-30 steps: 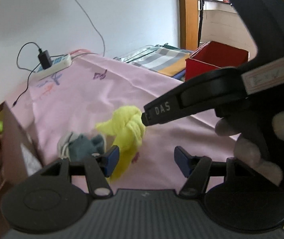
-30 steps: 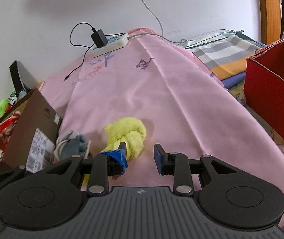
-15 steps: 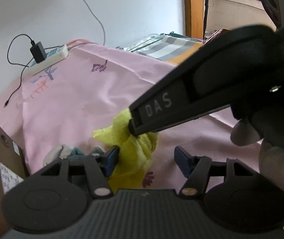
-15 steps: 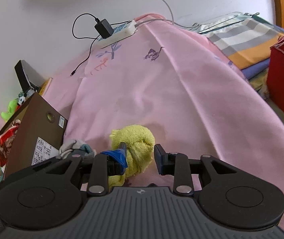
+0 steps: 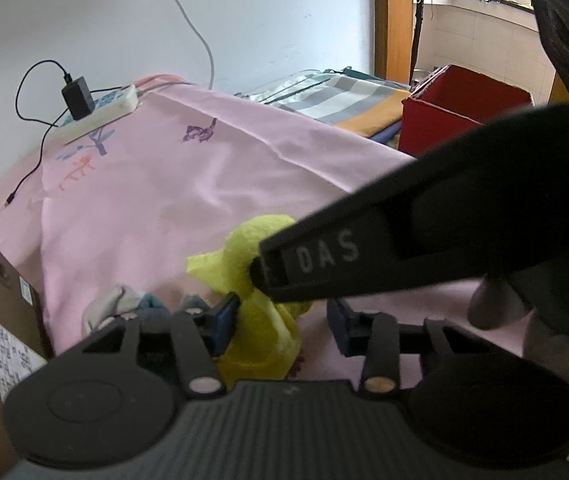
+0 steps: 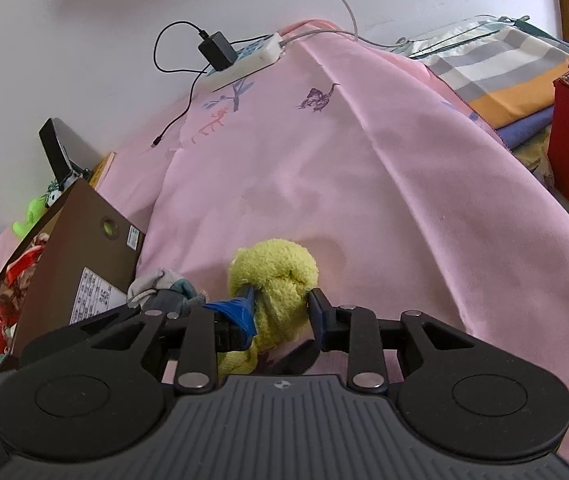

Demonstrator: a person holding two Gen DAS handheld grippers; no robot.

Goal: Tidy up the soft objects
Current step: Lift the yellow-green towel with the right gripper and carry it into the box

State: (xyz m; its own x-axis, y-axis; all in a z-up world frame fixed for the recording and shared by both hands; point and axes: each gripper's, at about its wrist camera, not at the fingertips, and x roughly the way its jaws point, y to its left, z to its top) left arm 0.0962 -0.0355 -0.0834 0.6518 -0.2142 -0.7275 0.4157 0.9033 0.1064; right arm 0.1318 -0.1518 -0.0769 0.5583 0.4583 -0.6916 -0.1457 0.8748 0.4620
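Observation:
A yellow knotted cloth point(image 6: 272, 280) lies on the pink sheet point(image 6: 364, 184). My right gripper point(image 6: 280, 312) has one finger on each side of it, touching it and closed around it. In the left wrist view the same yellow cloth point(image 5: 260, 320) sits between the fingers of my left gripper point(image 5: 284, 322), which is open. The right gripper's black body point(image 5: 424, 236) crosses that view above the cloth. A grey and white sock bundle point(image 6: 164, 288) lies just left of the cloth, also in the left wrist view point(image 5: 124, 306).
A brown cardboard box point(image 6: 64, 264) with toys stands at the left. A red box point(image 5: 456, 116) stands at the right beside folded striped cloths point(image 6: 496, 68). A white power strip point(image 6: 244, 60) with a black charger lies at the far edge by the wall.
My right gripper has moved forward over the yellow cloth and its fingers have closed on it. The left gripper has come closer to the cloth and stayed open.

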